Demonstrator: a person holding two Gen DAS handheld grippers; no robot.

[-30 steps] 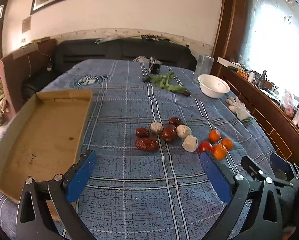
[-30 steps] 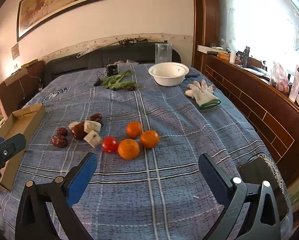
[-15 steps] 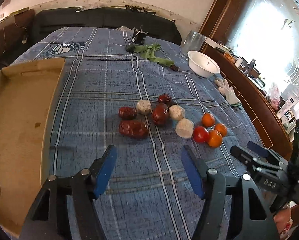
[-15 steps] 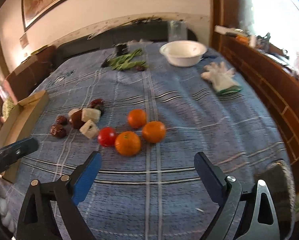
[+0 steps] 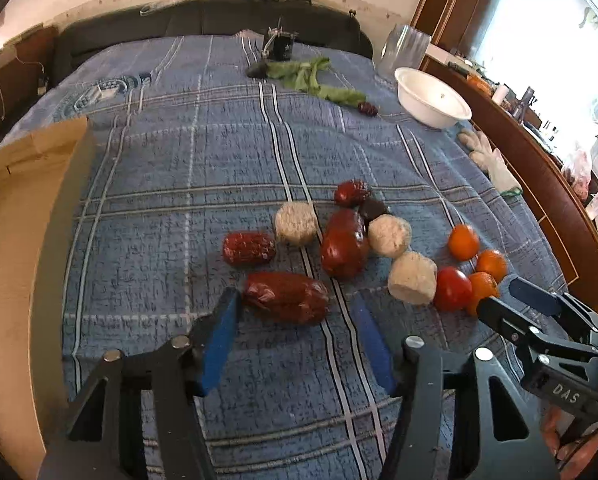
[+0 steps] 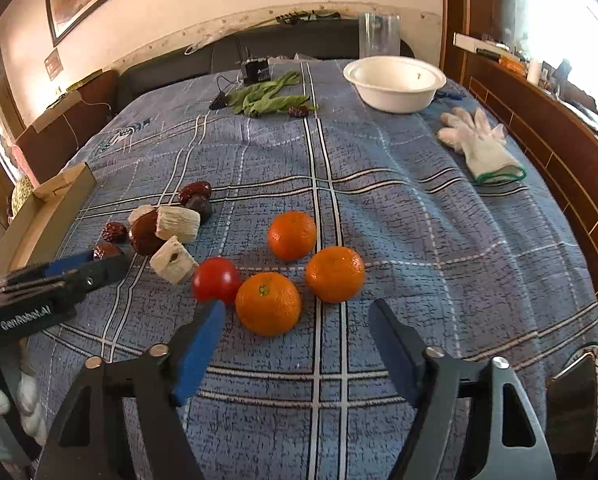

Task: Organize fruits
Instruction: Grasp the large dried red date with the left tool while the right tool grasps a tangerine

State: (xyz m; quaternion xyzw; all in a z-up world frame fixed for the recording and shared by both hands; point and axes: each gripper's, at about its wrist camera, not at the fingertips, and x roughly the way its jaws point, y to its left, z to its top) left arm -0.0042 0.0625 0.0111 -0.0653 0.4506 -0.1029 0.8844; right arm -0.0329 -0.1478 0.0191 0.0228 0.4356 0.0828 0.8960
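On the blue plaid cloth, my left gripper point(image 5: 295, 300) hangs low over a large wrinkled red date point(image 5: 286, 298). The date lies between the blue fingers point(image 5: 219, 332), the jaws are closing, and a gap still shows on the right side. More dates point(image 5: 249, 248), white chunks point(image 5: 412, 278), a tomato point(image 5: 453, 289) and oranges point(image 5: 463, 242) lie beyond. My right gripper point(image 6: 297, 305) is closing around the nearest orange point(image 6: 268, 304), pads clear of it. Two other oranges point(image 6: 335, 274) and the tomato point(image 6: 216, 280) sit close by.
A shallow cardboard box point(image 5: 15, 216) lies at the left edge. At the far end are a white bowl point(image 6: 395, 82), green leaves point(image 6: 269, 98), a glass jar point(image 6: 379, 36) and a white glove point(image 6: 479, 146). A wooden ledge runs along the right.
Both grippers have come down and forward toward the fruit, and both pairs of jaws have narrowed. The big date now lies between the left fingers, the near orange between the right ones.
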